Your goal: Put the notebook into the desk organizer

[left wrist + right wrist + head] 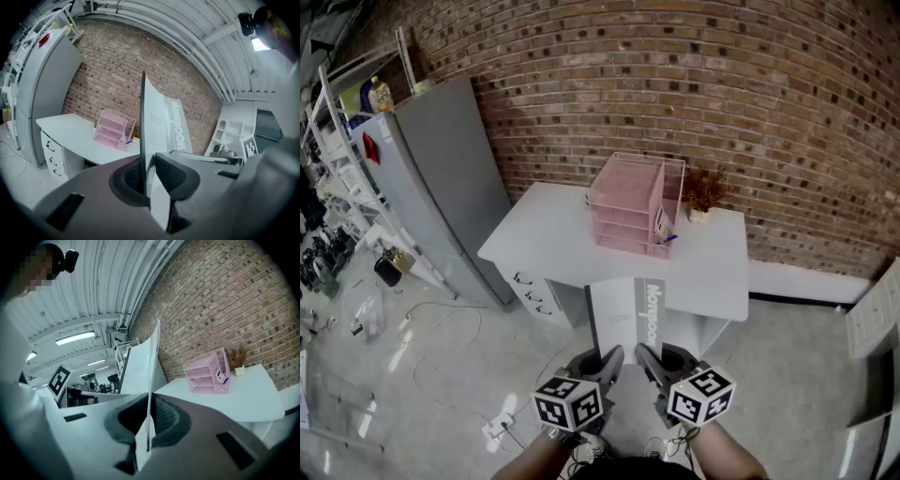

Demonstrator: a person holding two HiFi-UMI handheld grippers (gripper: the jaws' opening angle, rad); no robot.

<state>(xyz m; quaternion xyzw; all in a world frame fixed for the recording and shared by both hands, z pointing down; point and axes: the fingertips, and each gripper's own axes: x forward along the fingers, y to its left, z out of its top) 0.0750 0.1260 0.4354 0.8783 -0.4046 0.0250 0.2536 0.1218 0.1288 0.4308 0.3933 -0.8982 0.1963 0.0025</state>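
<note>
While it hung upright in the air short of the white desk [553,234], the thin grey-and-white notebook [635,314] was clamped at its near edge by left gripper [607,360] and right gripper [645,357]; the pink plastic desk organizer [628,208] stood well beyond.

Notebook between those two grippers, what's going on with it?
A person grips the notebook by its near edge, left gripper and right gripper both shut on it, in the air before the desk. The pink organizer stands on the desk. The notebook is not in the organizer yet.
</note>
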